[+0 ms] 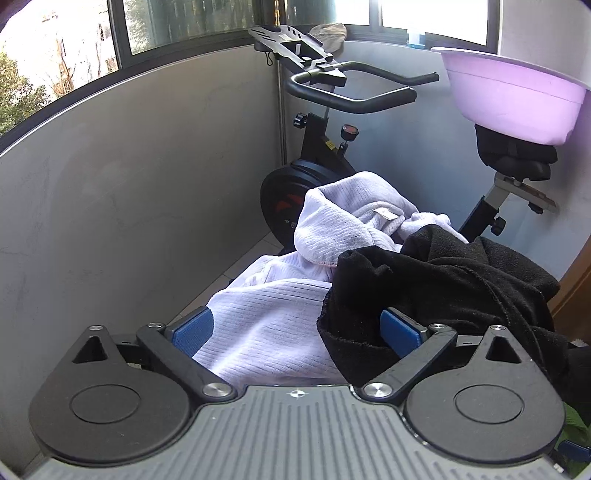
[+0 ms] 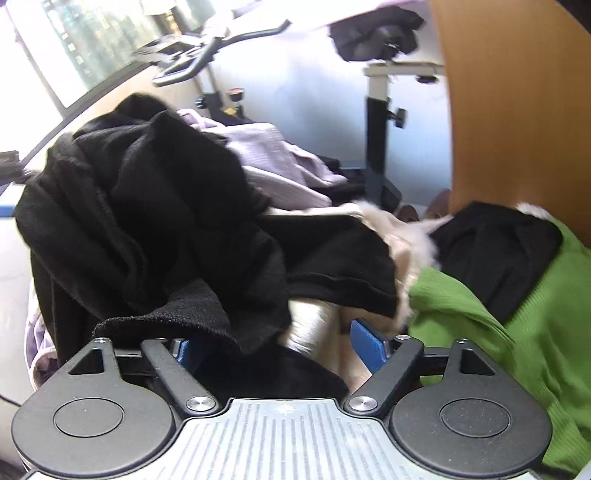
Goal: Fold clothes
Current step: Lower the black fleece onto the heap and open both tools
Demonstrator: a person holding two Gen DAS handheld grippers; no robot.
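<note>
Home setting, looks like an enclosed balcony or utility corner: exercise bike (image 1: 332, 147) parked against grey wall panels (image 1: 147, 184), windows (image 1: 207, 22) above, tiled floor (image 1: 236, 266), lilac plastic basin (image 1: 513, 99) on the bike saddle, heap of mixed laundry (image 2: 184, 206) in front.

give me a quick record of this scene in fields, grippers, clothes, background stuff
left gripper: open, pads wide apart over the pile
right gripper: open, black fabric draped over its left pad
white ribbed garment: crumpled, lying between the left gripper's pads
black fleece garment: bunched, on top of the white one and overlapping the left gripper's right pad
green ribbed garment: right side of the pile
cream furry garment: partly buried under black cloth
exercise bike: behind the pile, by the window
purple basin: upper right, above the bike seat
</note>
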